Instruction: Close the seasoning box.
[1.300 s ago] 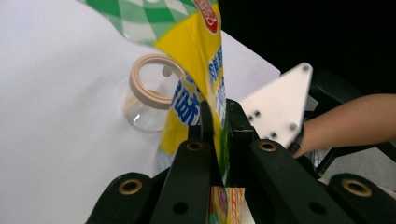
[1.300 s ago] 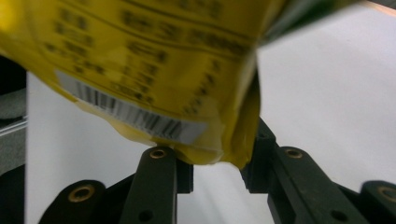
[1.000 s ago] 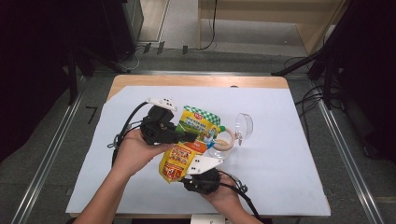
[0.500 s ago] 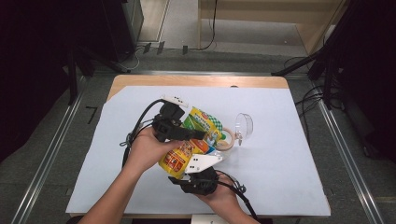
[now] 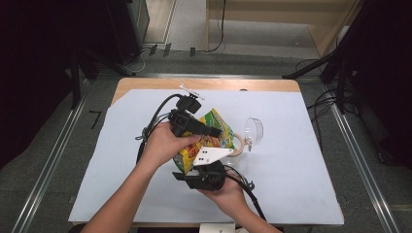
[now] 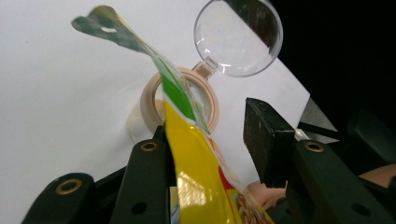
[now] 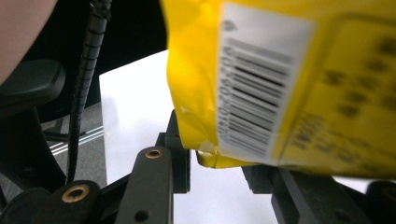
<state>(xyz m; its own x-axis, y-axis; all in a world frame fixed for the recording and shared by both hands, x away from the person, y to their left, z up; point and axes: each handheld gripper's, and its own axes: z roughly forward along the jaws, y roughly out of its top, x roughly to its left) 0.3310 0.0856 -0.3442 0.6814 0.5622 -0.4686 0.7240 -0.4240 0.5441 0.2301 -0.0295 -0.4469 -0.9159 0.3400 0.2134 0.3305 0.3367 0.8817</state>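
Note:
A yellow and green snack bag (image 5: 214, 136) is held upright over the white sheet, its top leaning toward a clear jar (image 5: 239, 145) with a beige rim and a flipped-open clear lid (image 5: 253, 130). My right gripper (image 5: 197, 164) is shut on the bag's bottom corner (image 7: 205, 154); the barcode side (image 7: 261, 93) faces its camera. My left gripper (image 5: 217, 132) straddles the bag's top. Its jaws have just been opening. In the left gripper view the bag (image 6: 196, 163) rests against one jaw while the other pad (image 6: 266, 135) stands apart from it, with the jar rim (image 6: 149, 100) and lid (image 6: 238, 37) beyond.
A white sheet (image 5: 301, 160) covers the wooden table (image 5: 145, 85). Black cables (image 5: 155, 121) trail from both grippers across the sheet's left and front. Metal floor rails and dark stands surround the table.
My left gripper has slid right along the bag's top toward the jar and its jaws have opened off the bag. The right gripper has lifted the bag slightly.

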